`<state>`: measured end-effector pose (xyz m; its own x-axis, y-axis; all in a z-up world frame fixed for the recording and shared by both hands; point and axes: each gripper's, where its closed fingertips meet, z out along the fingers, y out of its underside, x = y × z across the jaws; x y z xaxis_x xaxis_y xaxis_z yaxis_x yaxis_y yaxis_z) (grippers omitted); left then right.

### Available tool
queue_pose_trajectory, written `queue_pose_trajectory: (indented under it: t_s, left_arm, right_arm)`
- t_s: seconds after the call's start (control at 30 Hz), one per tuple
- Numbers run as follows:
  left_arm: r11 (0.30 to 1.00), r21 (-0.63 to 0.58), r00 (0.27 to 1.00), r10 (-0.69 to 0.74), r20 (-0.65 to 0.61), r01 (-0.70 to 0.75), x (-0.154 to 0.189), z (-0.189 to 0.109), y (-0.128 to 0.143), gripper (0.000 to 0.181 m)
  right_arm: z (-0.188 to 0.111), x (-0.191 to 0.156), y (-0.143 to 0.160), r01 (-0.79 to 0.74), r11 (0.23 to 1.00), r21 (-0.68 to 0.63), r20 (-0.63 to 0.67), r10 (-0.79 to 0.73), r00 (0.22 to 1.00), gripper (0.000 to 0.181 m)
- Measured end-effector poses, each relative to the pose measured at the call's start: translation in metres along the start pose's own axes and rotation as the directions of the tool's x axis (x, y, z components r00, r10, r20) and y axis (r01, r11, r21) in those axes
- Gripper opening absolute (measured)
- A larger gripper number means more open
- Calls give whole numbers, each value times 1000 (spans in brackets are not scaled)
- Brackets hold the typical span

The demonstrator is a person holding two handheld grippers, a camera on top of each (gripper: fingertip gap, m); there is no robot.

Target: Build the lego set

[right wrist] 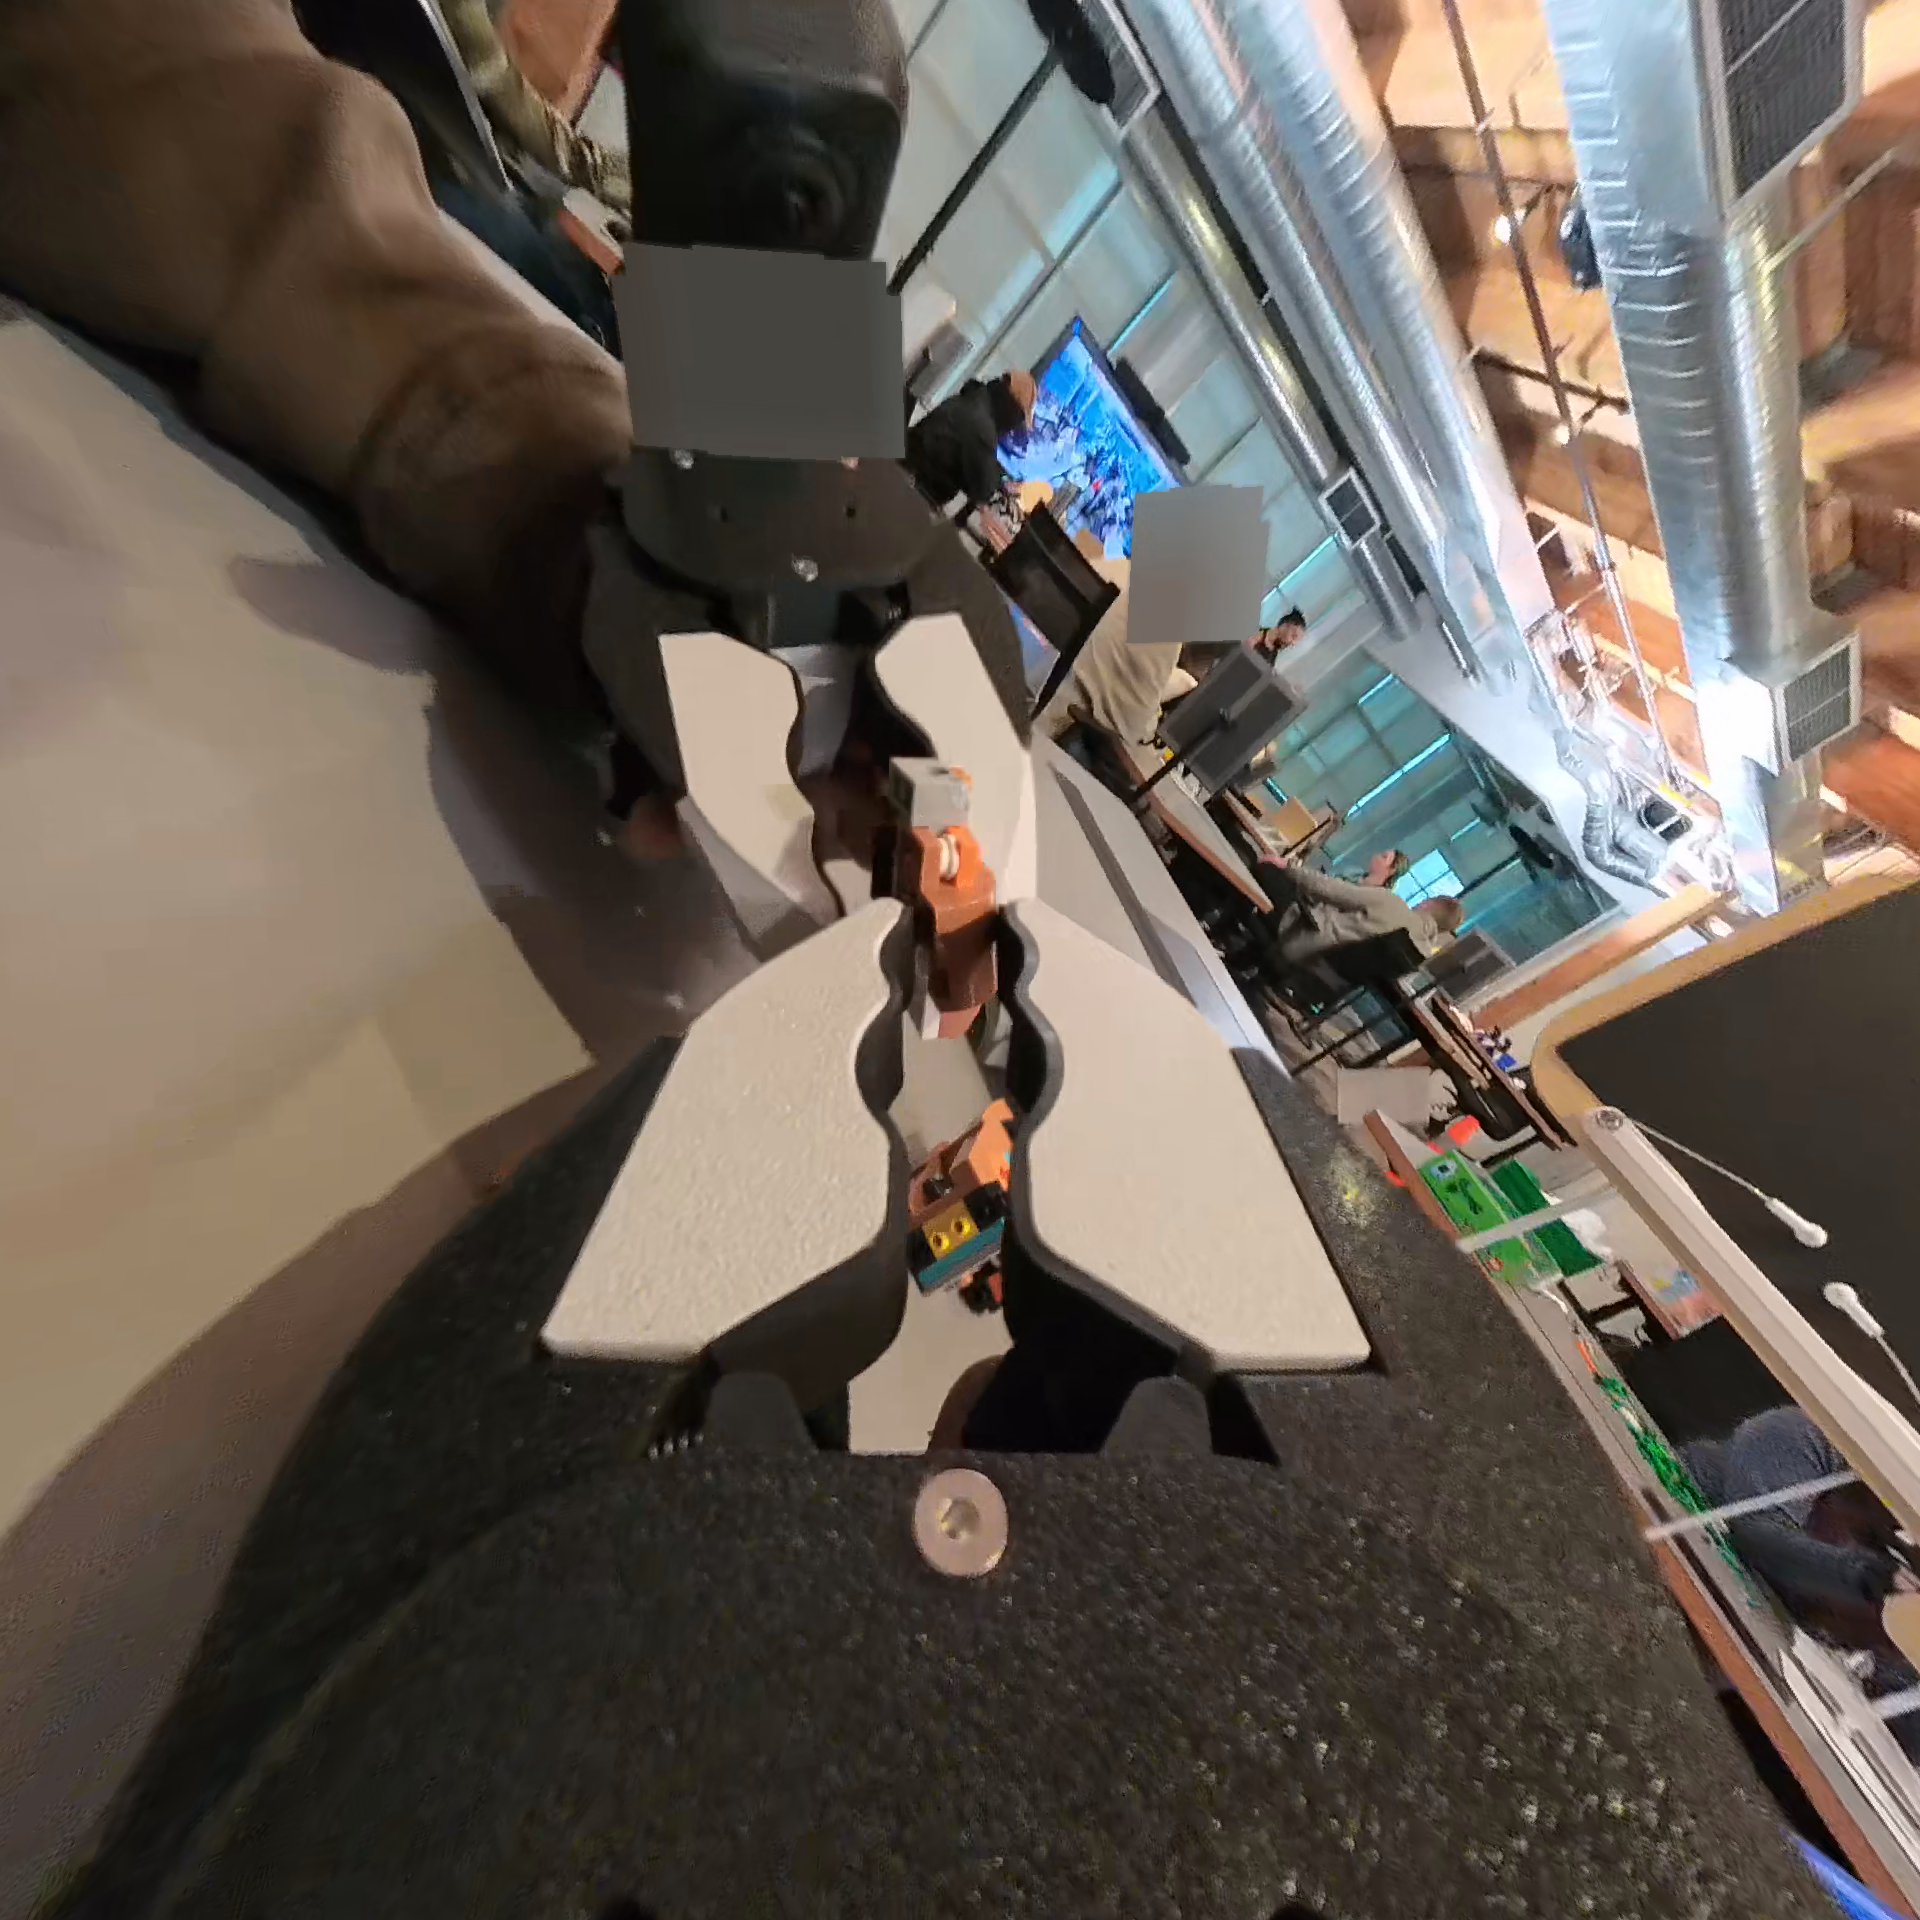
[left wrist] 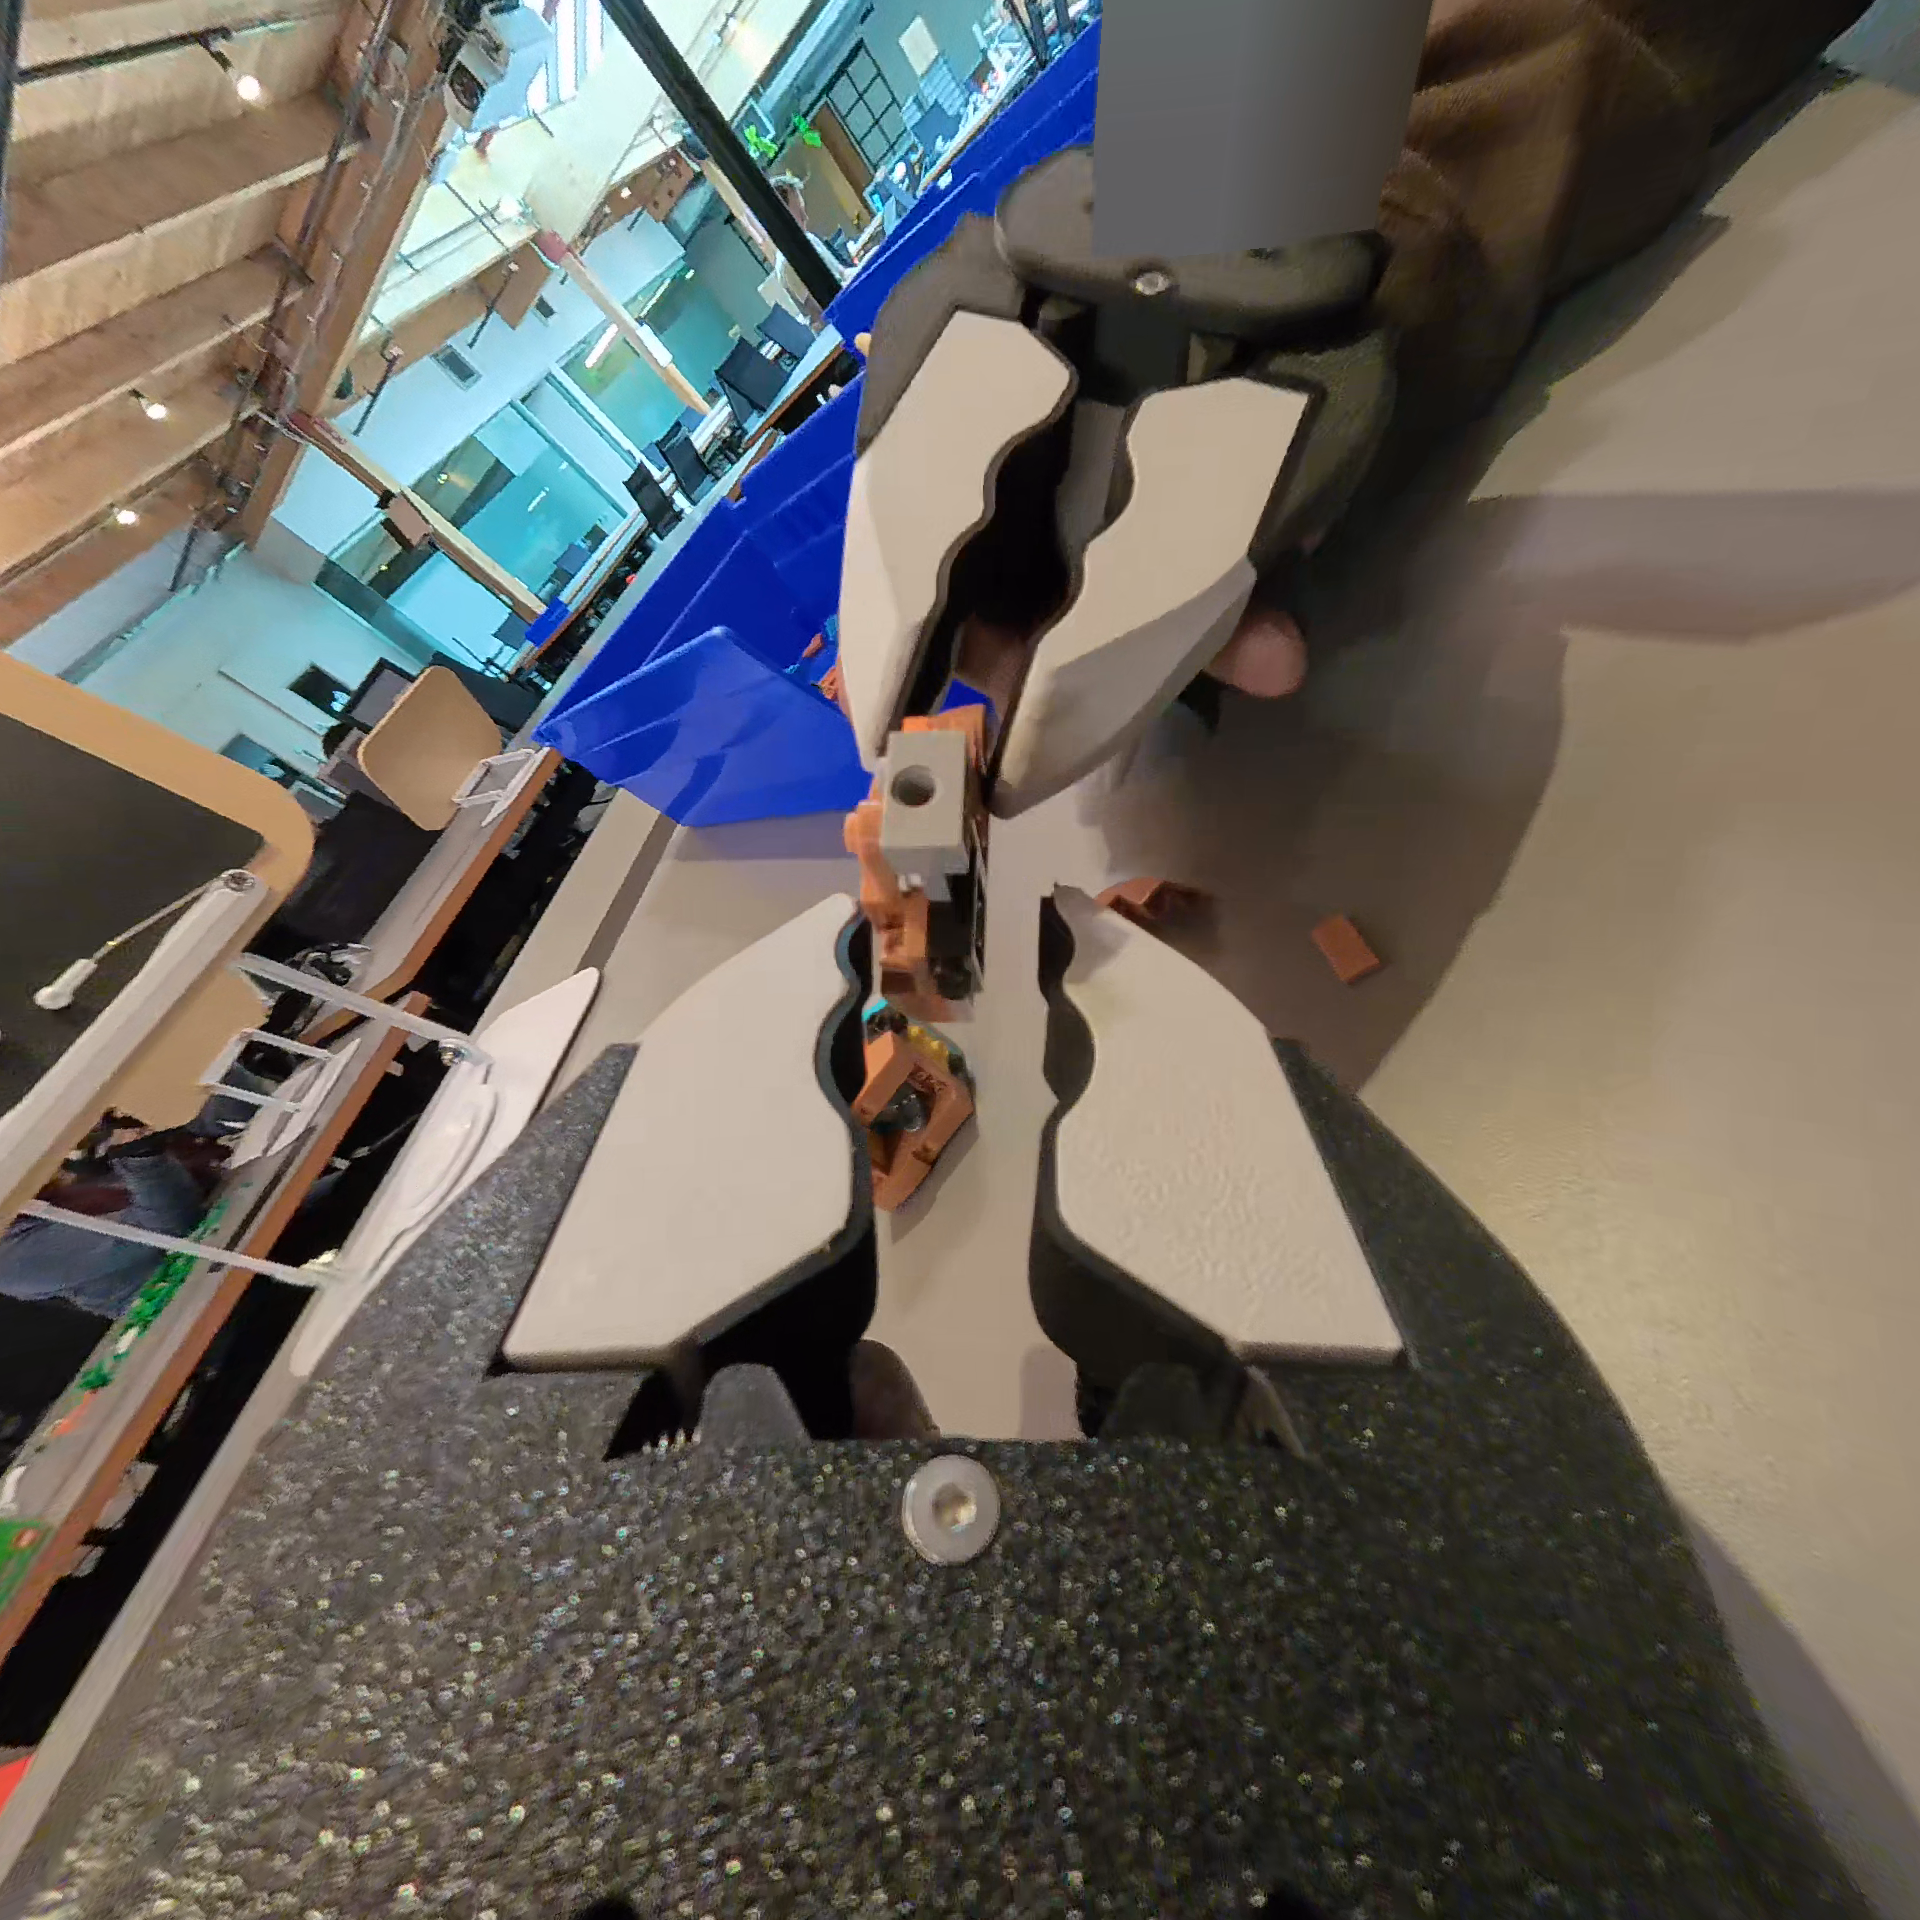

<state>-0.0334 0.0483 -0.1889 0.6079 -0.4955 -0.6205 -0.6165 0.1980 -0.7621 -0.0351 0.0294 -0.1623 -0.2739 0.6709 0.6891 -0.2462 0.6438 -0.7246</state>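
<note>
Seen from two cameras, each looking along a pair of pale grey gripper fingers, tips facing across a pale grey table [left wrist: 1558, 935].

Right gripper [right wrist: 954, 920]: closed down on the brown end of a small lego assembly [right wrist: 951, 935], brown piece filling the narrow gap between the tips, assembly lifted clear of the table.

Left gripper [left wrist: 956, 920]: parted well wider than the assembly, gripping nothing; one end of the assembly hanging between its tips, close against one finger and clear of the other.

Assembly made of brown and black pieces, plus a grey brick with a round hole.

On the table below, between the fingers: a second small lego build [left wrist: 914, 1117], brown with yellow and teal parts.

Just beyond: loose brown pieces [left wrist: 1345, 948] lying flat.

Farther back along the table edge: blue bins [left wrist: 717, 727].

Brown sleeve [right wrist: 312, 260] behind the left gripper.

Off to the side, on another desk: a green box [right wrist: 1465, 1195], print too small to make out.
</note>
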Motion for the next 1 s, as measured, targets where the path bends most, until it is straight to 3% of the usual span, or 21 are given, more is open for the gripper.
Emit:
queue_pose_trajectory:
  t_s: [0.2, 0.3, 0.37, 0.5, 0.6, 0.73, 1.0]
  left_arm:
    - [998, 60, 999, -25, -19, 26, 2, -2, -8, 18]
    - [1000, 3, 1000, -3, 11, 3, -3, -1, 0, 18]
    - [999, -44, 999, 10, 41, -9, -9, -2, 7, 18]
    - [986, -154, 997, 69, 35, -62, -9, -1, 24, 18]
    - [971, -216, 994, 106, 1, -103, -2, 3, 35, 18]
    - [966, -235, 994, 106, -13, -106, 0, 4, 39, 18]
    - [959, -246, 990, 140, -30, -143, 3, 5, 40, 18]
  right_arm:
    - [2, -7, 2, -16, 1000, 2, 38, 16, 999, 14]
    - [2, -5, 9, -41, 998, -57, 48, 44, 998, 15]
    - [-2, -5, 20, -67, 989, -132, 71, 76, 995, 25]
    - [-28, -17, 48, -40, 952, -304, 235, 116, 965, 31]
    - [-41, -22, 65, -36, 931, -364, 324, 162, 932, 30]
    - [-46, -36, 68, -56, 937, -345, 417, 206, 885, 24]
    - [-44, -45, 68, 27, 952, -306, 536, 149, 831, 18]
